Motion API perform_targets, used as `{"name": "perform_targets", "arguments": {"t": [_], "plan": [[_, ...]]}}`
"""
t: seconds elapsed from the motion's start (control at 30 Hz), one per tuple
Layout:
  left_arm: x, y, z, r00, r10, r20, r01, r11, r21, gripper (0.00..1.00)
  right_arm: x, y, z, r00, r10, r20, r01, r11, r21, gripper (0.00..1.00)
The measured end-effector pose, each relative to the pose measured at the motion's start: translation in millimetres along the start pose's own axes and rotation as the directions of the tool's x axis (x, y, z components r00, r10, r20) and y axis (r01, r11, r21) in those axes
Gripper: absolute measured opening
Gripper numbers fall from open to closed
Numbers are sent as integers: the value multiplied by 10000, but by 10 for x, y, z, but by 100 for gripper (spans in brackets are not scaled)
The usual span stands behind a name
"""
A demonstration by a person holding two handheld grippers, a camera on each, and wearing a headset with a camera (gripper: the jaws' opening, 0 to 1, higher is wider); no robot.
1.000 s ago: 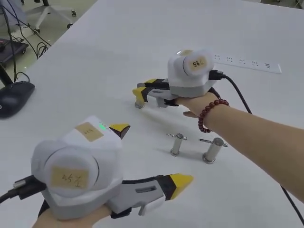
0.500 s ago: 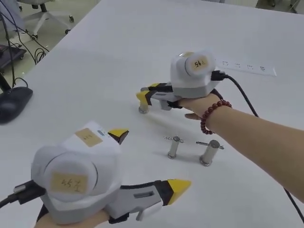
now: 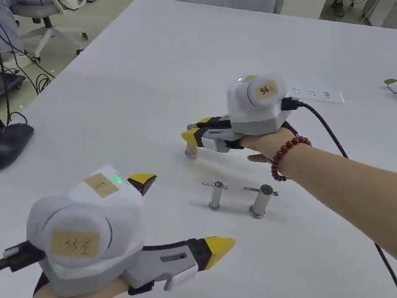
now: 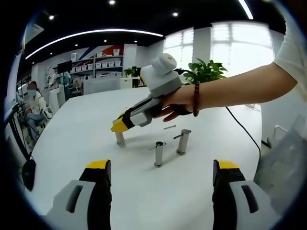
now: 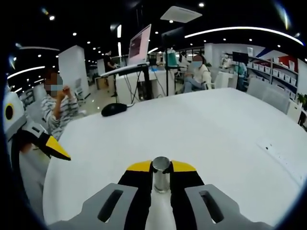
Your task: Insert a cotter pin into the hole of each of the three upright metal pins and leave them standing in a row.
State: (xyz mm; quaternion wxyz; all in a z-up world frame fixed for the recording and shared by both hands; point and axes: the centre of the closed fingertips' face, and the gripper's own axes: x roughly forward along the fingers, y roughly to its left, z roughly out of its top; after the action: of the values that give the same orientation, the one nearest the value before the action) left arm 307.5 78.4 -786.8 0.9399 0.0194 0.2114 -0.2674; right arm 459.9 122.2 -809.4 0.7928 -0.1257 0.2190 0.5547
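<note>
- Pinching the third metal pin (image 5: pixel 161 176) upright in the right gripper (image 3: pixel 191 135).
- Toward the worktop's (image 3: pixel 155 62) near edge from it: two standing pins (image 3: pixel 215 194).
- Spread, empty, farther off: left gripper (image 3: pixel 181 212).

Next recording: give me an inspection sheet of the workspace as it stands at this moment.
Surface: white table, flat.
Job's things: two metal pins stand side by side, each with a cotter pin through its top. The third metal pin is upright on the table; whether it has a cotter pin cannot be told.
Clutter: power strip at the far side; dark computer mouse near the edge.
Grippers: right gripper shut on the third metal pin; left gripper open, holding nothing.
Cables: black cable runs from the right gripper.
Surroundings: office chair; seated person.
</note>
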Motion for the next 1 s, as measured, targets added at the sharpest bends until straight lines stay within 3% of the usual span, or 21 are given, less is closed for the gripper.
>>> {"name": "perform_targets", "arguments": {"t": [0.37,1.0], "plan": [[-56,-7,8,10000,2,-7,-1,9999,133,86,-352,-9,-154,9997,49,-229,-53,9998,-192,13],[-126,-71,-14,10000,31,-68,-29,9998,213,84,-809,5,-376,9991,90,-425,-114,9984,-553,13]]}}
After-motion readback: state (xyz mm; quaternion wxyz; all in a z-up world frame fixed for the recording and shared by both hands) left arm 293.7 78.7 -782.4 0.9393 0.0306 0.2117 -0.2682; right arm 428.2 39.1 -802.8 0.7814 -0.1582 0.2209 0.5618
